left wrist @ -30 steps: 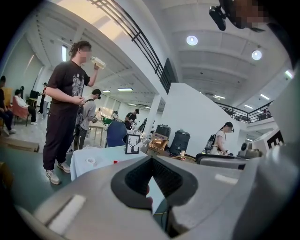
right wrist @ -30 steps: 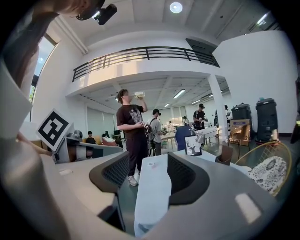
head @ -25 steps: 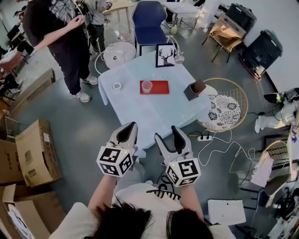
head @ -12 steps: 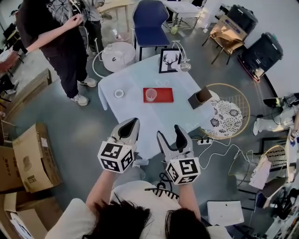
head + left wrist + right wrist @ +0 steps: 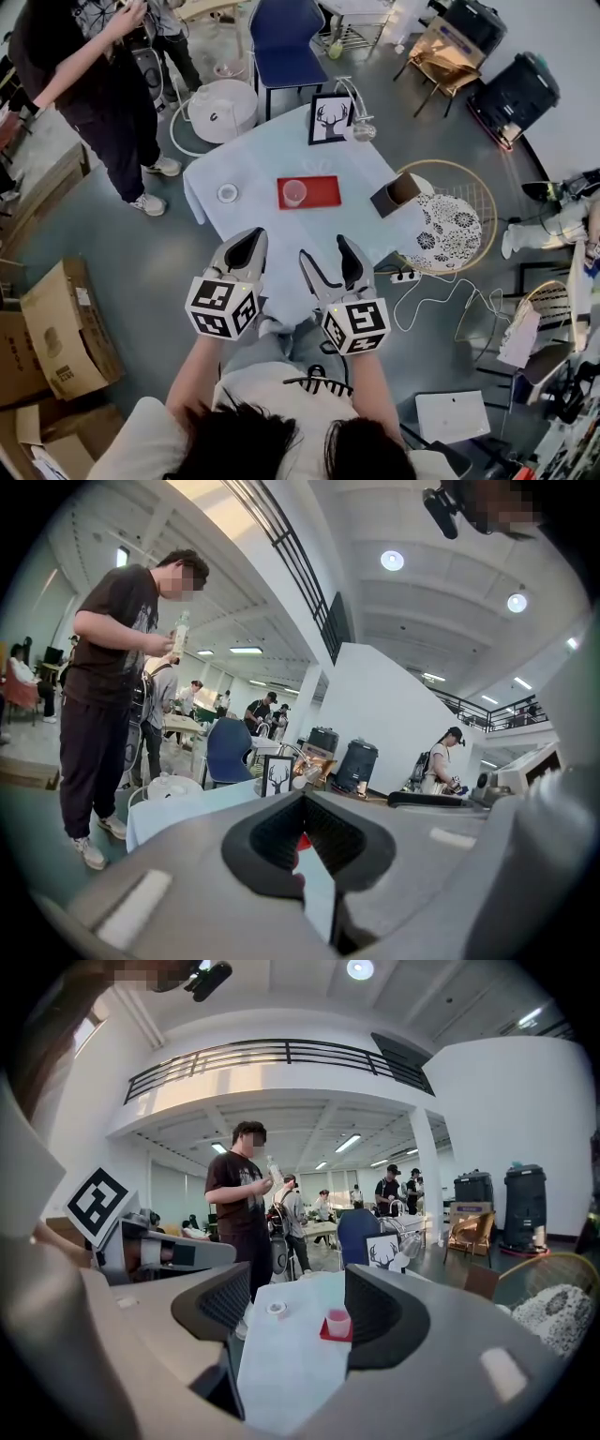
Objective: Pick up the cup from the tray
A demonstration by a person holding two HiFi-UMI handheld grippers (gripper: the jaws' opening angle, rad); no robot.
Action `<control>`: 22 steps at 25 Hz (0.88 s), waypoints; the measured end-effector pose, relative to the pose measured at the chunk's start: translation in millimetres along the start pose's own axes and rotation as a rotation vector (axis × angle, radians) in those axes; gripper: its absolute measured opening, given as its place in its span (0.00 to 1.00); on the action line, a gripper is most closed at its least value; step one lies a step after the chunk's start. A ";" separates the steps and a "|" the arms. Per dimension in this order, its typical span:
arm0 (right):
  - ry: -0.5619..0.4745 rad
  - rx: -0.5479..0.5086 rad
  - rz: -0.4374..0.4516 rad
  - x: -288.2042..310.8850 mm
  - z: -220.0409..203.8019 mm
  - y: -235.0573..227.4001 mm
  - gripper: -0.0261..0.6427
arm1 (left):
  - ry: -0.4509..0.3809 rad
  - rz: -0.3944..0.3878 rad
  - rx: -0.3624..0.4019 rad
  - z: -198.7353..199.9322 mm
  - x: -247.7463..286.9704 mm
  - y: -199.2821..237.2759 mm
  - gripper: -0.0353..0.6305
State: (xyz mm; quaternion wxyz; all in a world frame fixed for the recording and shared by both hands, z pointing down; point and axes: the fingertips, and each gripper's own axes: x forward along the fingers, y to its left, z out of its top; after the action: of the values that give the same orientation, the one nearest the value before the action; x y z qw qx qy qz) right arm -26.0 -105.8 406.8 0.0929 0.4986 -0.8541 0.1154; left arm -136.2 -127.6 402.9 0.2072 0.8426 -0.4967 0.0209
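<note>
A pale pink cup (image 5: pixel 294 192) stands on the left part of a red tray (image 5: pixel 320 192) in the middle of the table with a light blue cloth (image 5: pixel 272 234). Both grippers hover at the table's near edge, well short of the tray. My left gripper (image 5: pixel 246 246) is shut with nothing in it; in the left gripper view (image 5: pixel 302 803) a sliver of the red tray (image 5: pixel 302 842) shows below the meeting tips. My right gripper (image 5: pixel 326 260) is open and empty. The right gripper view (image 5: pixel 298 1307) frames the cup (image 5: pixel 337 1322) and tray (image 5: pixel 328 1333) between the jaws, far ahead.
On the table are a white tape roll (image 5: pixel 227 193), a framed deer picture (image 5: pixel 329 117), a glass lamp (image 5: pixel 361 130) and a brown box (image 5: pixel 394 195). A wicker stand (image 5: pixel 452 220) is right of the table, a blue chair (image 5: pixel 281 37) behind. A person (image 5: pixel 80 80) stands far left; cardboard boxes (image 5: pixel 56 319) lie near left.
The table, tray and cup sit slightly lower and further left in the head view than before. Both grippers have edged up and left toward the table edge. Jaw states are unchanged.
</note>
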 end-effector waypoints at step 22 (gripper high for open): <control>0.107 -0.025 0.089 167.5 -91.2 -66.3 0.69 | 0.095 0.190 -0.003 -51.4 93.3 70.3 0.05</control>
State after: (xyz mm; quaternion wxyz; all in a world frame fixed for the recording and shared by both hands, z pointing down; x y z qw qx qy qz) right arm -45.5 -250.0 546.8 0.1396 0.4522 -0.8705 0.1351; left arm -139.8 -215.4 495.5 0.2288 0.7895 -0.5639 0.0794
